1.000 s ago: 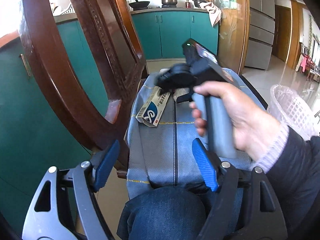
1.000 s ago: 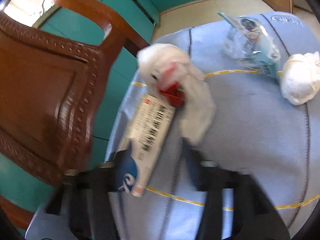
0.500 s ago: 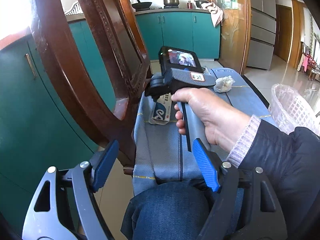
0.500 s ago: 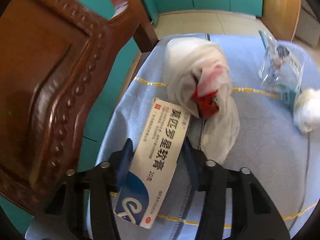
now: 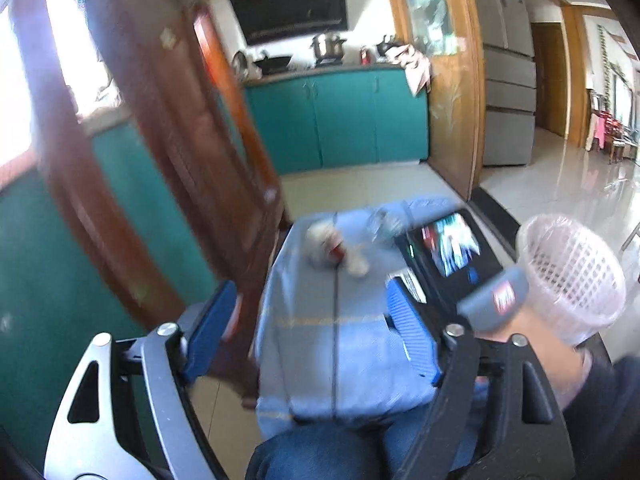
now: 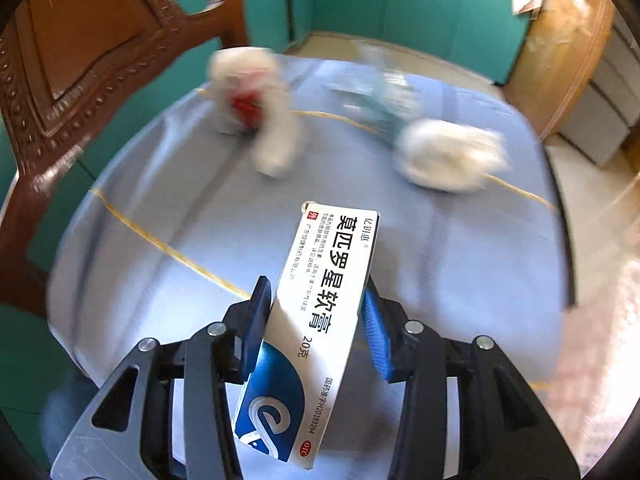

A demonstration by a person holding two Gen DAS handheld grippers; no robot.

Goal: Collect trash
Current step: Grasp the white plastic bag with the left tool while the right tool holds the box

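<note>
Now, the blue cloth-covered surface (image 6: 200,264) fills most of what my right camera sees, with the carved wooden chair (image 6: 80,60) standing just beside its far left edge. Off to my right, seen from the left camera, the lined mesh waste basket (image 5: 572,276) stands beside the surface, on the same side as my right hand (image 5: 532,344). I judge that side-to-side relation to be what the coming move turns on: the basket lies to the right of the carried box, so the right arm is the nearer one.

On the cloth lie a white bag with something red in it (image 6: 252,112), a crumpled white wad (image 6: 448,156), and between them a clear wrapper (image 6: 384,104), all blurred.

My right claw (image 6: 316,328) is narrow and pinching the ointment box (image 6: 320,312) across its short sides, with the pads against the carton. The box's long axis runs straight out ahead along the fingers, its far end clear of the cloth.

My left claw (image 5: 312,328) is spreading wider with nothing between its pads.
</note>
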